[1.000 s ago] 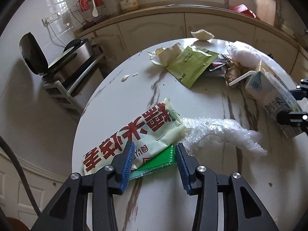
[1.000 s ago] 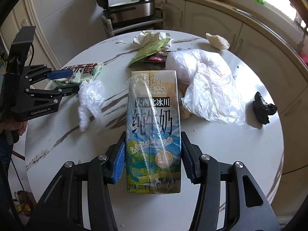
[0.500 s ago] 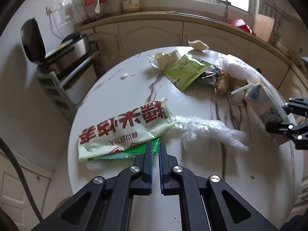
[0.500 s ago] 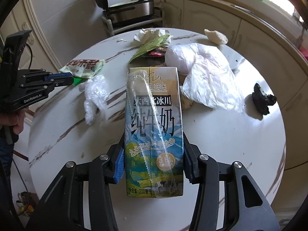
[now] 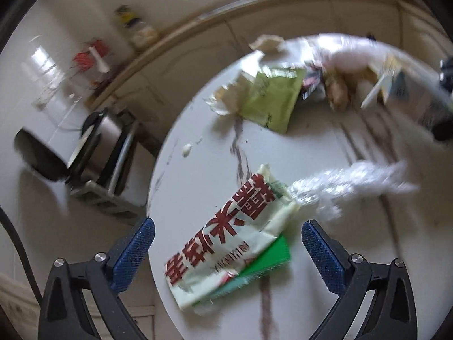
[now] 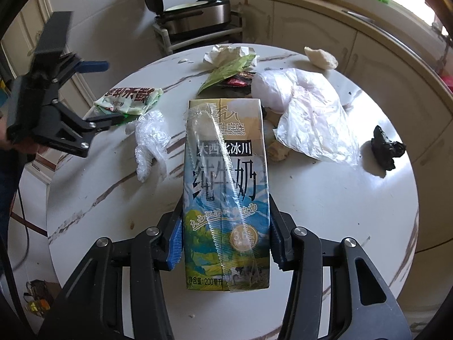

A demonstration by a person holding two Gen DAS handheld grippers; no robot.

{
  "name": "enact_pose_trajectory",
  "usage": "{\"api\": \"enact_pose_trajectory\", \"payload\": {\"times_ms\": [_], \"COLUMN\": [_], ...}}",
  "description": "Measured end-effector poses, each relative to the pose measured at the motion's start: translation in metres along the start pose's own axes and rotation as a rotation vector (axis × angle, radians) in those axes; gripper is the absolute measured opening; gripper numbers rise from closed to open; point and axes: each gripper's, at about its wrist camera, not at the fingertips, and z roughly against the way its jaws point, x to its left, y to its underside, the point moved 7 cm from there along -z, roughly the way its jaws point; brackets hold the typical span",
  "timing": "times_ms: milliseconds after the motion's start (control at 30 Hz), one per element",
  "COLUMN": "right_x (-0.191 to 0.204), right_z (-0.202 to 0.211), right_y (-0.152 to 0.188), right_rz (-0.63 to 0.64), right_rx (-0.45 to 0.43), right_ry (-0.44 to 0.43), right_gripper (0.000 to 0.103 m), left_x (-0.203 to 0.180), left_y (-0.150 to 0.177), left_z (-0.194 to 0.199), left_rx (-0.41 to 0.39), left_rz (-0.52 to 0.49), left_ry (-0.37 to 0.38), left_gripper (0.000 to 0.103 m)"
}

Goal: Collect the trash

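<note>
My right gripper (image 6: 226,243) is shut on a blue and gold milk carton (image 6: 226,147), held above the round marble table (image 6: 325,212). My left gripper (image 5: 228,226) hangs over the table's left edge, its jaws opening wide. Between and below them lies a white wrapper with red characters (image 5: 215,243) on a green packet (image 5: 273,257); the pads touch neither. The right wrist view shows the left gripper (image 6: 104,93) beside that wrapper (image 6: 128,100). Crumpled clear film (image 5: 339,187) (image 6: 150,141) lies next to the wrapper.
Further back lie a green pouch (image 6: 226,70), crumpled tissue (image 6: 223,53), a white plastic bag (image 6: 308,107), a pale lump (image 6: 320,56) and a black lump (image 6: 385,147). A grill on a rack (image 6: 195,14) and cabinets (image 6: 311,25) stand behind the table.
My left gripper shut at the green packet's edge, then sprang wide open, and its view rolled. The right gripper and carton stayed still.
</note>
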Motion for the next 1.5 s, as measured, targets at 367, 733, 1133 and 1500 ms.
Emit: {"api": "enact_pose_trajectory", "payload": {"times_ms": [367, 733, 1133, 1500], "right_x": [-0.001, -0.003, -0.003, 0.004], "right_z": [-0.003, 0.014, 0.024, 0.018], "right_y": [0.0, 0.008, 0.019, 0.014], "right_rz": [-0.017, -0.036, -0.034, -0.021], "right_rx": [0.01, -0.021, -0.027, -0.016], "right_ry": [0.027, -0.004, -0.016, -0.019], "right_gripper": [0.046, 0.046, 0.046, 0.046], "left_x": [0.002, -0.027, 0.003, 0.011], "left_y": [0.008, 0.022, 0.028, 0.041], "left_z": [-0.014, 0.035, 0.037, -0.011], "left_rx": [0.056, 0.04, 0.011, 0.097], "left_rz": [0.159, 0.28, 0.285, 0.327], "left_ry": [0.246, 0.188, 0.029, 0.305], "left_gripper": [0.065, 0.008, 0.095, 0.1]}}
